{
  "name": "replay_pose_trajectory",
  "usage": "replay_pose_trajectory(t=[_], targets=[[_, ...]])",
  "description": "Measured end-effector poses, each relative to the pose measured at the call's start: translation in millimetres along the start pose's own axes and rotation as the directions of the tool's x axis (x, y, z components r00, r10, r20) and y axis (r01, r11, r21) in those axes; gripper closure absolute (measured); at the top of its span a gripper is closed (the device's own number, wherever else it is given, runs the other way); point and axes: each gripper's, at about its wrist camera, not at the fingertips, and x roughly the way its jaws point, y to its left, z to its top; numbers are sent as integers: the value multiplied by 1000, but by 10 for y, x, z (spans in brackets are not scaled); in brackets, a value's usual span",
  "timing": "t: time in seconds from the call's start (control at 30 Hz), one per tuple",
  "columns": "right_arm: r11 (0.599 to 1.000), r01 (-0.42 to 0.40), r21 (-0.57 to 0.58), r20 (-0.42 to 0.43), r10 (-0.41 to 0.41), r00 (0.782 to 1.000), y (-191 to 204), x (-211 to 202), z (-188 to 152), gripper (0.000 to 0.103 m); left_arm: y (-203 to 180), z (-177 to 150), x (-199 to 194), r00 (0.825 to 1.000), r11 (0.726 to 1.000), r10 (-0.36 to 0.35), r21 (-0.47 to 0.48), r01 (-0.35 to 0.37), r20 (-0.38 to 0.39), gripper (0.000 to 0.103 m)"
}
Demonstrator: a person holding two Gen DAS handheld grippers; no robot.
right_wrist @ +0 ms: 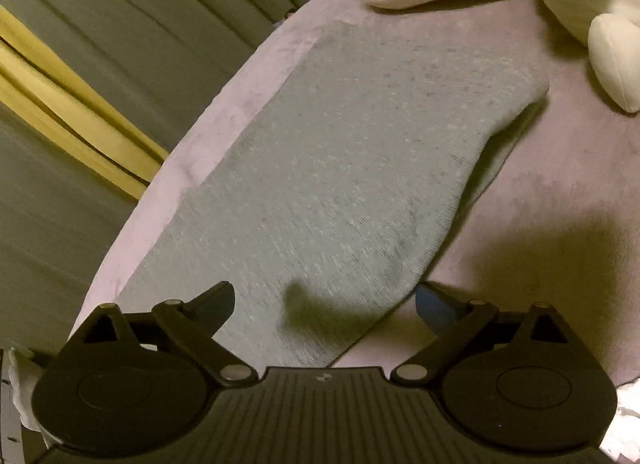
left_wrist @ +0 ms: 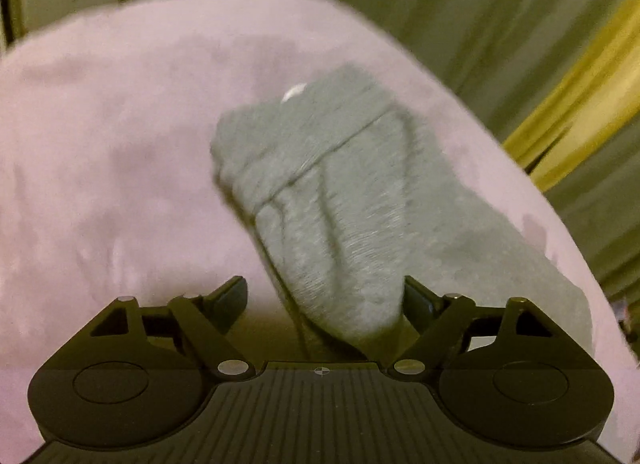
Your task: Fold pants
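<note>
Looking along the left gripper (left_wrist: pixel 324 298), the jaws stood wide apart. Grey pants (left_wrist: pixel 340 191) ran up from between them, bunched and creased, waistband end furthest out with a small white tag on it. Fabric sat against the inner face of the right finger; left finger was clear of it, so no pinch. View was blurred. Pants lay on a pink blanket (left_wrist: pixel 100 143) that filled everything to the left of and beyond the jaws.

Right gripper (right_wrist: pixel 324 300) was also spread wide, nothing clamped. Pants (right_wrist: pixel 340 151) were flat and smooth there, a long grey panel starting between the jaws and stretching away ahead, with one layer's edge peeking out along the right side. Left finger was over the fabric, right finger (right_wrist: pixel 434 302) just off its edge above the blanket (right_wrist: pixel 560 191). Whether the pads touched cloth, I couldn't tell. Cream plush toy (right_wrist: pixel 580 3) sat far ahead and right of the jaws, well beyond the pants' end. Yellow-striped curtain (right_wrist: pixel 72 103) hung off to the left.
</note>
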Motion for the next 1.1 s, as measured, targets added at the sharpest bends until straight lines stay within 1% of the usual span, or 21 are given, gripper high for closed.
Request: replay_pose_trajectory(t=[0.03,0.07,0.1,0.13,0.17,0.23,0.3,0.33,0.37,0.4,0.43,0.47,0.5,0.53,0.63,0.73,0.83,0.9,0.93,1.0,1.1], targets=[[1000,5,6,2,-5,1000,-15,-20,-7,6,36,5,64,1000,999,-15,-37,15,-11,23],[1000,7,14,1,-7,1000,-35,-21,-2,6,54,19,108,999,998,-28,-60,27,-17,32],[1000,8,19,0,-8,1000,-13,-14,-39,6,60,38,138,999,997,-47,-67,46,-13,44],[1000,7,23,-1,-7,1000,-14,-36,-68,6,51,76,152,998,996,-69,-61,68,-13,62],[1000,7,24,1,-7,1000,-19,-44,-67,6,29,118,147,998,997,-66,-50,65,-9,75],[1000,11,19,-1,-11,1000,-9,-59,-96,6,3,191,67,995,995,-92,-25,92,33,81],[1000,12,21,-2,-12,1000,21,-41,-101,6,-7,201,9,991,993,-116,15,115,72,81],[1000,11,24,-3,-11,1000,10,-19,-100,5,-22,194,-2,991,993,-108,44,105,73,80],[1000,9,29,-4,-9,1000,-3,-12,-97,5,-44,185,12,995,994,-80,74,75,65,67],[999,6,33,-6,-6,1000,-12,-5,-89,5,-61,174,38,998,996,-22,91,17,54,56],[999,1,38,-6,-1,1000,-23,-1,-86,5,-49,163,21,997,996,35,80,-40,64,33],[999,-3,43,-6,4,1000,-38,0,-84,5,-28,157,-21,992,995,79,53,-84,93,18],[999,-10,49,-5,11,1000,-56,-2,-83,5,17,144,-86,988,995,93,15,-96,126,13],[998,-14,53,-5,15,1000,-66,3,-85,4,71,131,-152,986,996,90,-28,-87,140,10],[998,-19,58,-16,20,1000,-88,28,-75,4,178,9,-304,990,995,13,-104,1,141,8],[998,-15,54,-28,16,999,-77,53,-58,4,165,-215,-396,991,992,-54,-106,67,124,7],[997,-21,72,-31,24,999,-98,69,-40,4,52,-500,-370,989,988,-135,-65,138,53,6],[995,-33,94,-28,36,999,-130,73,-27,4,12,-602,-297,981,978,-190,-89,187,-29,6],[993,-42,108,-25,45,999,-155,71,-22,4,-4,-643,-276,976,972,-214,-108,208,-46,6],[988,-63,139,-18,66,998,-208,67,-17,4,-29,-639,-259,978,974,-207,-99,203,-38,6],[976,-105,193,-1,107,994,-304,63,-10,4,-38,-629,-217,988,984,-153,-92,151,-14,6]])
